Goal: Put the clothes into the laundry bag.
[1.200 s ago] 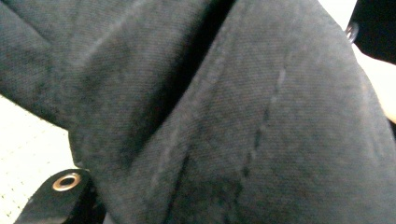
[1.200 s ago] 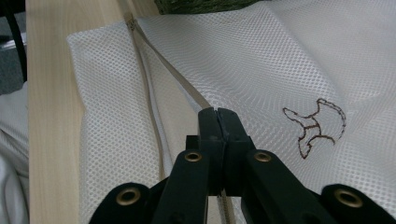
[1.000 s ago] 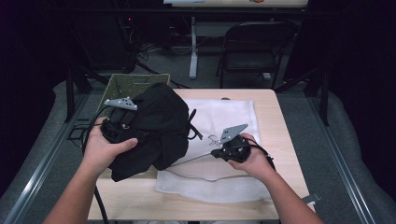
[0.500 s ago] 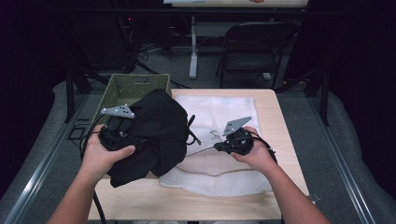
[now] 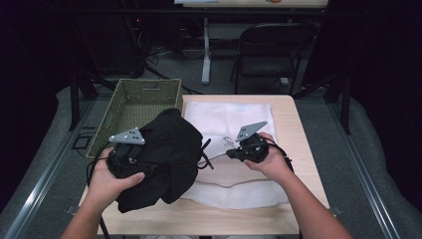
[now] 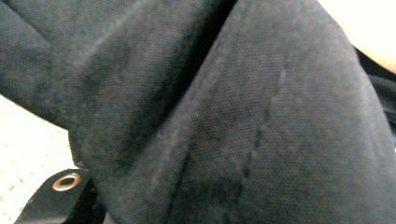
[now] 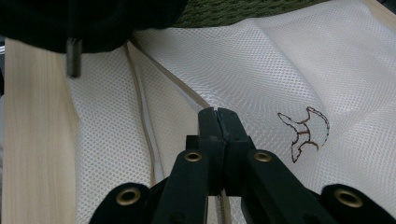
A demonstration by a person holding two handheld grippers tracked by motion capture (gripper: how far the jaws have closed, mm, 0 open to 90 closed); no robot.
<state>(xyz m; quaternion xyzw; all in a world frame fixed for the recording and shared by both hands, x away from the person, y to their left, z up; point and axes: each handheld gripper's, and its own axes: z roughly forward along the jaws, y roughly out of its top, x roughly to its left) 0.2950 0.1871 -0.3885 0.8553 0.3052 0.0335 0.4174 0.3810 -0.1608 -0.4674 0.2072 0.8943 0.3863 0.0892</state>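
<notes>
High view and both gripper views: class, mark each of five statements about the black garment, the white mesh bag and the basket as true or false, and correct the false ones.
1. The black garment lies partly over the white mesh bag. True.
2. The green basket sits at the table's right side. False: it is at the left.
3. The right gripper has its fingers closed together. True.
4. The mesh bag is plain, with no marking. False: it carries a small brown outline drawing.
5. The left gripper is up against the black garment. True.

left claw (image 5: pixel 130 158) in black garment (image 5: pixel 166 149) — white mesh bag (image 5: pixel 234 119), green basket (image 5: pixel 142 97)
</notes>
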